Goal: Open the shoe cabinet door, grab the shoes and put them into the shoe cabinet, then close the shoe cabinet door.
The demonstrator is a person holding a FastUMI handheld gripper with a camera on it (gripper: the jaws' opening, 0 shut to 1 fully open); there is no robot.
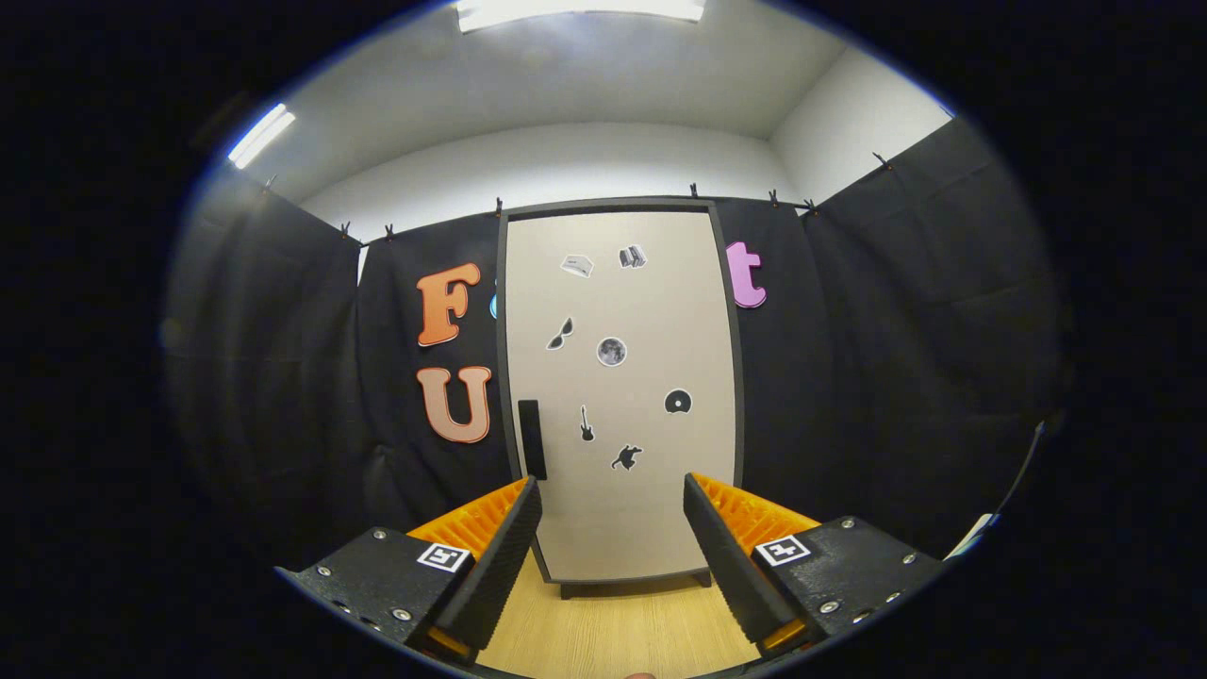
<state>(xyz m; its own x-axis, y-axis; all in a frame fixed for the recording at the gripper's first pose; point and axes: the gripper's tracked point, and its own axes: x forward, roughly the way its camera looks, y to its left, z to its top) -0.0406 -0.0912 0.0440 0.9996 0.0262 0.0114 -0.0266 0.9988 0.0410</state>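
Note:
A tall shoe cabinet (618, 283) with a beige door in a dark frame stands upright on the wooden floor, straight ahead beyond the fingers. Its door is shut and carries several small stickers. A dark vertical handle (532, 438) sits near the door's left edge, just above the left fingertip. My gripper (613, 495) is open, fingers spread wide with nothing between them, still some way short of the door. The cabinet's short feet show between the fingers.
Black cloth walls close in behind and to both sides of the cabinet. Light wooden floor (613, 632) runs from the fingers to the cabinet's base. A pale edge of some object (971, 538) shows low at the right.

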